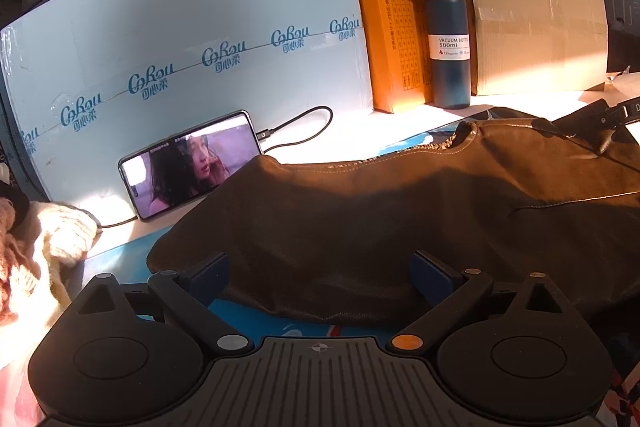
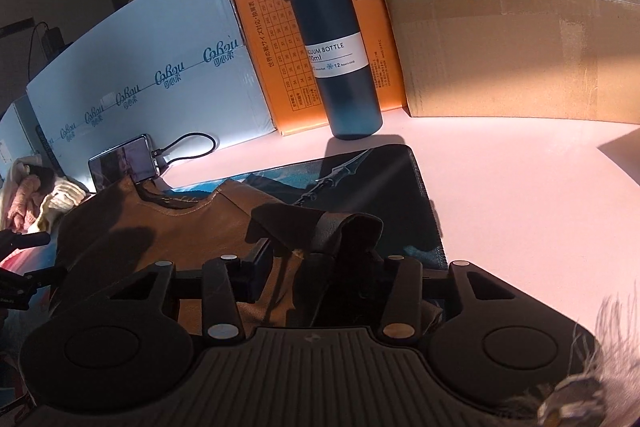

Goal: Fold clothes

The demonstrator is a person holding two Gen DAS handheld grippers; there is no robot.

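A brown leather-like garment [image 1: 400, 211] lies on a dark printed mat [image 2: 384, 171] on the table. My left gripper [image 1: 320, 277] is open, its blue pads [image 1: 210, 277] spread on either side of the garment's near edge. In the right wrist view the same garment [image 2: 160, 239] lies at the left, its right corner folded up into a bunch [image 2: 336, 227]. My right gripper [image 2: 316, 267] is shut on that bunched fabric, which hides the right finger. The right gripper also shows in the left wrist view [image 1: 616, 113] at the far right edge.
A phone [image 1: 188, 167] playing video leans on a pale blue box [image 1: 180, 39], with a cable [image 1: 304, 131]. A dark vacuum bottle [image 2: 332, 43] stands before an orange box [image 2: 256, 39] and a cardboard box [image 2: 500, 27]. Cream and pink knitwear [image 1: 40, 251] lies at the left.
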